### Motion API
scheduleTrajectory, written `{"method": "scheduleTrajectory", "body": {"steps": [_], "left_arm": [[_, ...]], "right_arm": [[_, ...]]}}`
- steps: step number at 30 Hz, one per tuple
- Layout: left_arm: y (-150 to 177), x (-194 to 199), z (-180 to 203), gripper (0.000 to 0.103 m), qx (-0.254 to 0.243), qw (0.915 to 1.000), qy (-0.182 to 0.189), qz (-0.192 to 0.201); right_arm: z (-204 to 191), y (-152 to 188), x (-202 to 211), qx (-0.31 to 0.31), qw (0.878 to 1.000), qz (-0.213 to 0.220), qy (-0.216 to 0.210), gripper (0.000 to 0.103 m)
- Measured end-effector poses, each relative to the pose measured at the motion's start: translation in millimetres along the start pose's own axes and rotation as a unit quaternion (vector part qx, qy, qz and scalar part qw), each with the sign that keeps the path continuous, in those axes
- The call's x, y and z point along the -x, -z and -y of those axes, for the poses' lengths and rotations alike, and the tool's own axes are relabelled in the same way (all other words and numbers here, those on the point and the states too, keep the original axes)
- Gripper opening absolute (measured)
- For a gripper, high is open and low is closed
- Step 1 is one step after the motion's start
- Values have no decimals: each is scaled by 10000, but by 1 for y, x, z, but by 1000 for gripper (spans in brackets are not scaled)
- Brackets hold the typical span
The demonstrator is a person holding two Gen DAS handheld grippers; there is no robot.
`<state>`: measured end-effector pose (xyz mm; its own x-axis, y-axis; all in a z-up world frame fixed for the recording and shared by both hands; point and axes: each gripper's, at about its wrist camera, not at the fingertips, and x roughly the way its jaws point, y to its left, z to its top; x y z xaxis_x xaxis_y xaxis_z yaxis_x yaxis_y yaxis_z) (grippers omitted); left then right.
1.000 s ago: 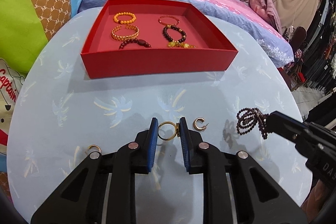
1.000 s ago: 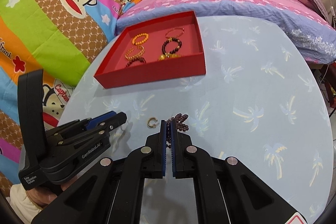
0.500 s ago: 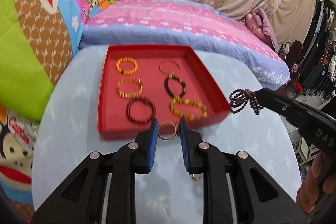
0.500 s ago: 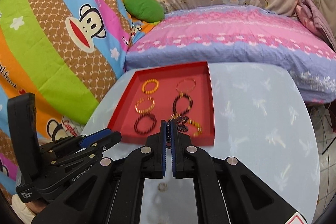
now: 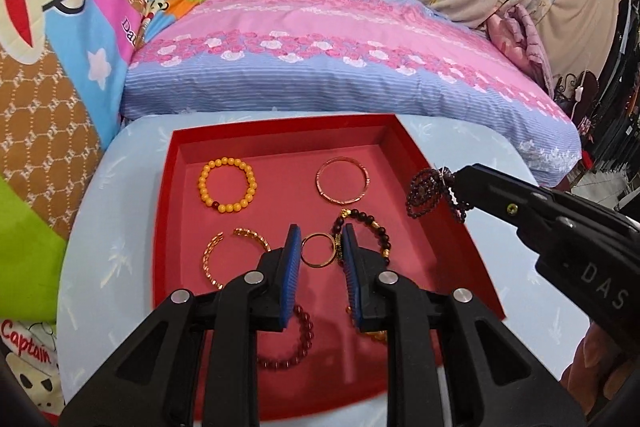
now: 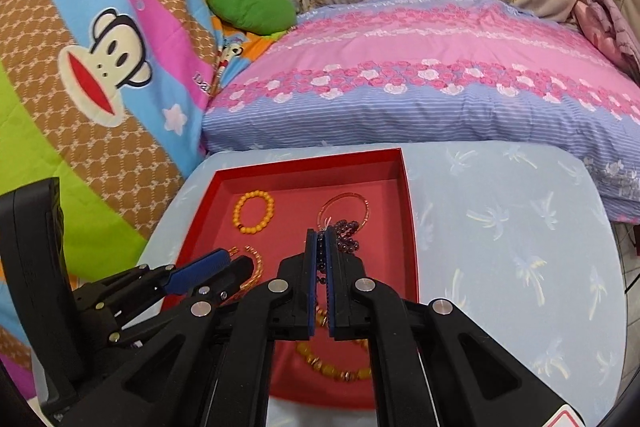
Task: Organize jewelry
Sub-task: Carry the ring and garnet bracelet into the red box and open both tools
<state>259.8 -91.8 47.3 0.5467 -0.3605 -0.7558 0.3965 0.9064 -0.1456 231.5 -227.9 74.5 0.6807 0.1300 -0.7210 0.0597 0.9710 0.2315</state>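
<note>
Both tongs have carried their loads from the blue tabletop to above the red tray [image 5: 166, 227]: the left gripper [image 5: 320, 247] pinches a gold ring [image 5: 317, 251] over the tray's middle, the right gripper [image 6: 320, 247] is clamped on a dark bead string [image 6: 347, 235] near the tray's three o'clock wall. If released here, the ring could land on the dark-and-gold bracelet [image 5: 370, 233] at its two o'clock. The beads could snag the thin bangle [image 6: 344, 211] just beyond, or spill over the wall.

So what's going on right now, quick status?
Left gripper shut on gold ring. Right gripper shut on dark bead strand. Both over red tray; nothing blocking.
</note>
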Motion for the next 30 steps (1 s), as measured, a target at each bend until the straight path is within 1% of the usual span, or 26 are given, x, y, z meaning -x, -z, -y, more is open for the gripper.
{"method": "scheduleTrajectory", "body": {"steps": [4, 7, 11, 14, 15, 16, 17, 18, 19, 22, 30], "left_arm": [[-1, -24, -2, 20, 38, 9998, -26, -168], [-2, -35, -2, 20, 58, 9997, -25, -254], [-2, -43, -2, 20, 118, 9994, -4, -338], [-1, -48, -3, 20, 207, 9992, -1, -354], [0, -47, -4, 21, 236, 9991, 2, -345], [0, -48, -4, 23, 265, 9990, -17, -349], [0, -48, -4, 24, 278, 9990, -12, -348], [0, -47, -5, 29, 289, 9990, -44, -333], [-1, -46, -5, 35, 302, 9990, -71, -315], [0, -43, -7, 42, 329, 9990, -142, -262], [7, -31, -5, 43, 296, 9993, -156, -191]], "right_arm": [[9, -1, -29, -55, 9997, -178, 136, 4], [17, 0, -43, -124, 9993, -278, 201, 4], [17, -1, -46, -118, 9994, -223, 255, 4], [14, -4, -49, -110, 9996, -216, 133, 5], [14, -5, -48, -126, 9997, -192, 101, 7], [14, -5, -48, -143, 9997, -181, 95, 11], [14, -5, -48, -162, 9997, -172, 100, 13], [14, -4, -47, -173, 9997, -159, 95, 15], [14, -3, -45, -175, 9997, -153, 97, 15], [15, 1, -42, -162, 9997, -153, 131, 15], [19, 15, -26, -198, 9996, -154, 126, 15]]}}
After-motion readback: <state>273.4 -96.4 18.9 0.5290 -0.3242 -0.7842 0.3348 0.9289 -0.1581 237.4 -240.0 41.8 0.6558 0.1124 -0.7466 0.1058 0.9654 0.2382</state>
